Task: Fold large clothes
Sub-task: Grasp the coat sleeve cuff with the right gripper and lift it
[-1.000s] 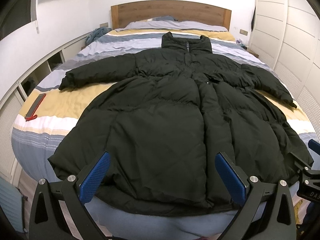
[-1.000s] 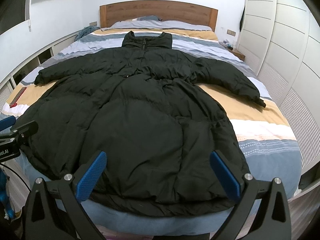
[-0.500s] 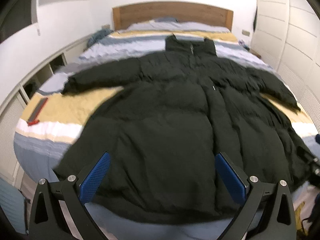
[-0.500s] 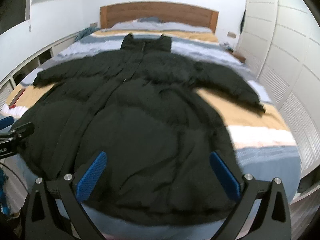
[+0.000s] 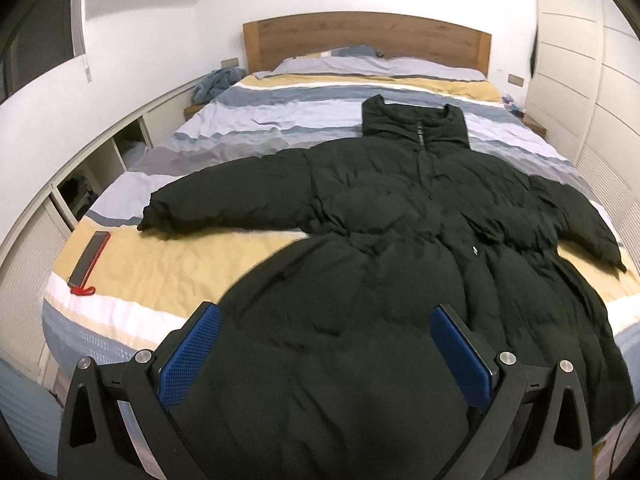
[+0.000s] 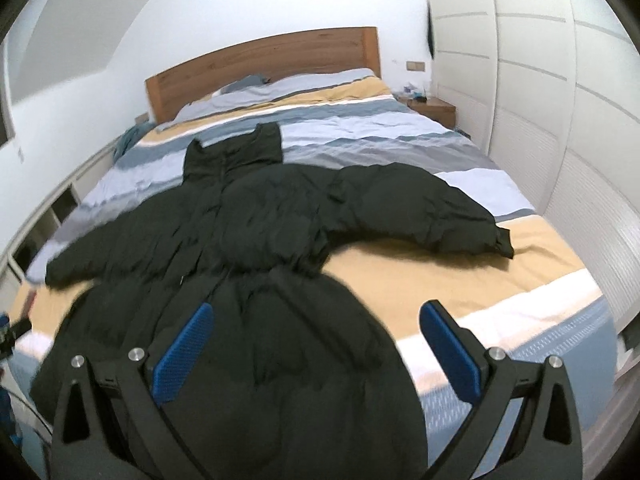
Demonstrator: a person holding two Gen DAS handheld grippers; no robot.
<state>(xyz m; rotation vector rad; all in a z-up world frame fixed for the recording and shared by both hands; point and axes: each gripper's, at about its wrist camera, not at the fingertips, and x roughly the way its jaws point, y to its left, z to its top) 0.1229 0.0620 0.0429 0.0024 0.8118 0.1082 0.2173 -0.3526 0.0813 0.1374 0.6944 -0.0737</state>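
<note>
Black puffer coat (image 5: 400,240) lies flat, front up, on the striped bed (image 5: 280,128), collar at the far end toward the wooden headboard (image 5: 360,40), hem hanging off the near edge, both sleeves spread out to the sides.

Left gripper (image 5: 324,352) hovers over the near-left part of the hem, jaws spread wide, nothing between the blue pads (image 5: 190,356). Right gripper (image 6: 316,352) likewise wide apart and empty, over the near-right hem; its right pad (image 6: 450,354) sits over bare bedding, its left pad over coat fabric. Can't tell if either touches the fabric.

Versus a second ago: both cameras have moved forward and in over the coat (hem edge, fully visible below the pads before, now runs under the fingers). Left view has swung left, so the coat sits right of centre and more bare yellow stripe shows at left. Right view has rolled and swung right, headboard now tilted, right sleeve (image 6: 420,208) nearer centre. Jaw spacing unchanged. Coat itself hasn't shifted.

Red-and-dark flat object (image 5: 88,260) lies on the left side of the bed near the left cuff. White wardrobe (image 6: 540,120) at right, blue cloth heap (image 5: 214,82) far left.
</note>
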